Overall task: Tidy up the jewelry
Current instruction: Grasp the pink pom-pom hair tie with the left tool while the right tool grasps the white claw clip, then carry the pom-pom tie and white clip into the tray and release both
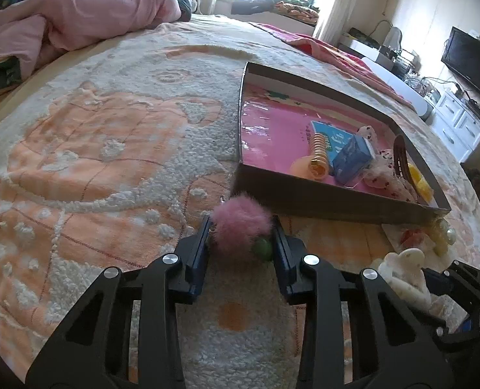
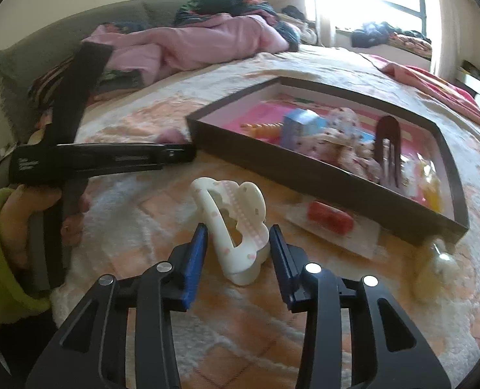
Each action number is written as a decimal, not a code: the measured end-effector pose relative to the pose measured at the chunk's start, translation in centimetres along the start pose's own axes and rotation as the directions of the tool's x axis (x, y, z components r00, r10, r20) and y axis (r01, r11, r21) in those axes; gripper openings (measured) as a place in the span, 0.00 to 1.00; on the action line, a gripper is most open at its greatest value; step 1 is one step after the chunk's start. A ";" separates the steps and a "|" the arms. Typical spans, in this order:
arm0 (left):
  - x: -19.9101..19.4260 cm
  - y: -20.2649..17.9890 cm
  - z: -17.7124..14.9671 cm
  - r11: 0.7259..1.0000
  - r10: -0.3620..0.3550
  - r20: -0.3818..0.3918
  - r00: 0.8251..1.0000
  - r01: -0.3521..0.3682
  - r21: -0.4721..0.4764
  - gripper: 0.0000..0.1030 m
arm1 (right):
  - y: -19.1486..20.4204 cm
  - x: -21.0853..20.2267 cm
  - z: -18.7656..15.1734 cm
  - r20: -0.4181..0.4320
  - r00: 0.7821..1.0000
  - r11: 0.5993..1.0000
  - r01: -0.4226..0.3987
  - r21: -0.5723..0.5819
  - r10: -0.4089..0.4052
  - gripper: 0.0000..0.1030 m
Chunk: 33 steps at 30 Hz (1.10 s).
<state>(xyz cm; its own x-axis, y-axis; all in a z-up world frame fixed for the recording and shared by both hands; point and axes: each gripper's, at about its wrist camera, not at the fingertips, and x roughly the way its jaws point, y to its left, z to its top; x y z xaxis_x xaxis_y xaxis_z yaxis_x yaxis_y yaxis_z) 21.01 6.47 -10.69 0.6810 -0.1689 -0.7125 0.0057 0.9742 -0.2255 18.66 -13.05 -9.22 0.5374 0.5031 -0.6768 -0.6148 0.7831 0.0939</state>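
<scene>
Left gripper (image 1: 241,236) pinches pink pompom (image 1: 240,228) at lower centre, just before the tray (image 1: 304,194). Right gripper (image 2: 236,246) wide, jaws either side of white hair claw (image 2: 236,227) on bed blanket (image 2: 304,308), lower centre.

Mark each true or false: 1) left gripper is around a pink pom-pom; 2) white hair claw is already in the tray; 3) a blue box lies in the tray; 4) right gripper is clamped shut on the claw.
1) True: the pink pom-pom sits between the left gripper fingers.
2) False: the white hair claw lies on the blanket outside the tray.
3) True: the blue box lies inside.
4) False: the right gripper is open, with gaps on both sides of the claw.
</scene>
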 end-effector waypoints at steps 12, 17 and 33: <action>-1.9 -1.0 -0.4 0.999 -0.007 0.034 0.999 0.005 0.051 0.24 | 0.8 -1.5 0.2 0.044 0.998 0.999 -0.041 -0.004 0.041 0.34; -2.7 -1.4 -0.2 0.999 -0.014 0.043 0.999 0.012 0.052 0.24 | -0.1 -2.4 0.6 0.072 0.997 0.999 -0.035 0.032 0.033 0.33; -4.7 -4.1 1.4 0.995 -0.069 0.087 0.994 0.062 0.082 0.24 | -3.0 -5.5 1.6 0.161 0.987 0.993 0.001 0.121 -0.021 0.31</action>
<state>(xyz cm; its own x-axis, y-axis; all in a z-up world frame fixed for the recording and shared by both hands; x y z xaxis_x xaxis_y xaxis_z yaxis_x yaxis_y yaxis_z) 18.83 3.49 -5.46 0.7403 -0.2217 -0.6347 0.1073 0.9709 -0.2139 18.45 -17.56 -4.60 0.6359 0.5389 -0.5525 -0.5396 0.8222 0.1809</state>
